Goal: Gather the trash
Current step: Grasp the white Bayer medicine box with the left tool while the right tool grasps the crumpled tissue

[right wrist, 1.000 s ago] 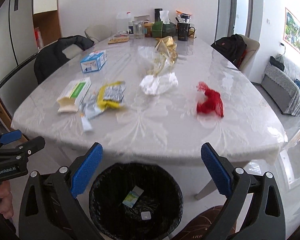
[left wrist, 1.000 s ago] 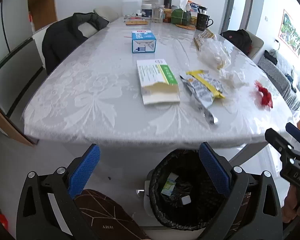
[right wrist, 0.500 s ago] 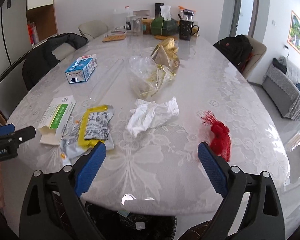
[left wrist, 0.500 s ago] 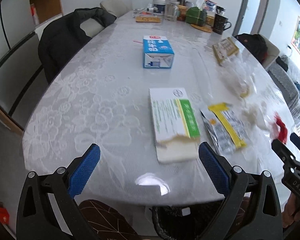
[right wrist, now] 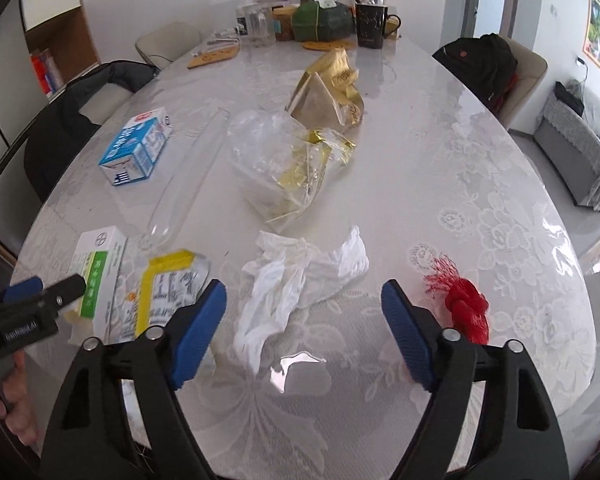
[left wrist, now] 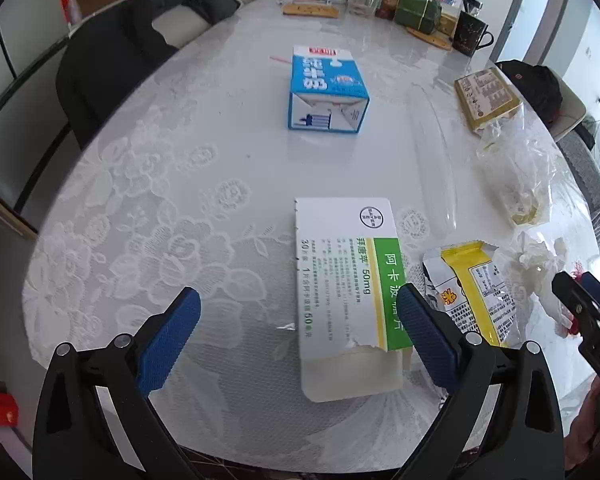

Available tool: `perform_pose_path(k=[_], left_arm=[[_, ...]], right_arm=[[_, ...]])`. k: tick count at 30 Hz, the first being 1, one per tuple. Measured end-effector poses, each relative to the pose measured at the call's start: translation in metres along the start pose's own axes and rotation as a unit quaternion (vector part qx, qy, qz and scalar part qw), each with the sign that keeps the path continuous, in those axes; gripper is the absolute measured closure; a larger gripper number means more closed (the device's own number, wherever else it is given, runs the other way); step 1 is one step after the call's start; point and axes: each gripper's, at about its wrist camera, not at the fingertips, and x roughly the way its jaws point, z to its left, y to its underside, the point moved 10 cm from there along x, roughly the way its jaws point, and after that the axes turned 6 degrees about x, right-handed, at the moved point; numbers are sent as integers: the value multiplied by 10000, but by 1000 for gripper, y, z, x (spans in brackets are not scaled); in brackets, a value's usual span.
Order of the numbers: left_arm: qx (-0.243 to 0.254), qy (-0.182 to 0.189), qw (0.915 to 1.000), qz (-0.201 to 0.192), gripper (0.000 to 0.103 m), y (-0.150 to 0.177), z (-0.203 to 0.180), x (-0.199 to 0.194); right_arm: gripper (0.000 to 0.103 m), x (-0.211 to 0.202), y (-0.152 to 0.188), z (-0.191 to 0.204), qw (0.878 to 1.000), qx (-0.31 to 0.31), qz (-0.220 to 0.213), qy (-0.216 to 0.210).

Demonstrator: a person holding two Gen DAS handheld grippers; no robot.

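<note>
White lace cloth covers the table [left wrist: 148, 184], and that's what everything sits on. Landmark is the torn-open pill box [left wrist: 344, 280], near the front edge. Past it, toward the table's middle, lies the blue carton [left wrist: 328, 92], well apart. To the box's right and farther back there's a crumpled clear bag [right wrist: 284, 160] with gold wrapping inside, and behind that a gold packet [right wrist: 332, 88]. Right of the box, closer in, a wadded tissue [right wrist: 300, 276]. Just beside the box, touching its right side, is the yellow wrapper [left wrist: 472, 292]. Farthest right of the box, near the table edge, a small red net [right wrist: 464, 304].

Left gripper [left wrist: 298, 336] hangs over the box's near end, jaws spread wide, nothing in them; the box lies between the blue pads [left wrist: 172, 340]. Right gripper [right wrist: 302, 328] is also wide open and empty, with the tissue's lower end between its fingers.
</note>
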Motion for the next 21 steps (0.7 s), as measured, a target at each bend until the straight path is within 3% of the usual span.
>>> perform_pose_path(k=[11, 15, 21], left_arm=[[-28, 68, 10000, 46, 12, -3, -10, 10], [-1, 163, 9998, 61, 24, -4, -19, 8], [102, 49, 9999, 73, 23, -7, -24, 11]], right_arm=[[45, 27, -5, -1, 9997, 141, 198, 28], [54, 33, -4, 0, 9996, 113, 239, 68], [61, 36, -3, 0, 9995, 116, 266, 94]])
